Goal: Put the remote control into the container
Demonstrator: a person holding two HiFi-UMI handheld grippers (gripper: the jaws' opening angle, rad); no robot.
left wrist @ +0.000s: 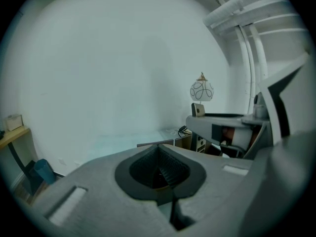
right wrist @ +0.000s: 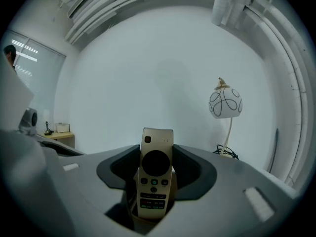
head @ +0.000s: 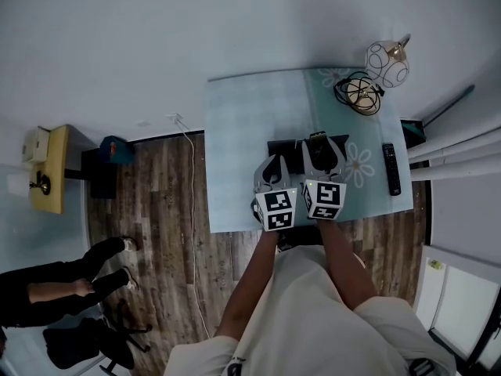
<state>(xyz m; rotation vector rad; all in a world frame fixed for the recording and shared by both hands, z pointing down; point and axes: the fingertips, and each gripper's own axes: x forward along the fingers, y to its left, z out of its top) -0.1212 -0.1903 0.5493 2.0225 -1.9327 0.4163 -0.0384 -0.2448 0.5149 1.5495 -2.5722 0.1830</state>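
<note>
Above the table (head: 235, 124), the right gripper (right wrist: 157, 171) has its fingers clamped on the remote control (right wrist: 157, 149), the left gripper (left wrist: 159, 166) has its fingers together and empty, and my next move, I judge, is lowering the remote into the container (head: 286, 148).

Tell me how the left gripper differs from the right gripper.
The left gripper has its jaws shut with nothing between them; the right gripper has its jaws apart, clamped on the cream remote control. In the head view the right gripper reaches further across the table than the left gripper. Both carry a marker cube.

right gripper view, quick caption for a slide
Right tongs grip a cream remote control upright, globe lamp behind.
</note>
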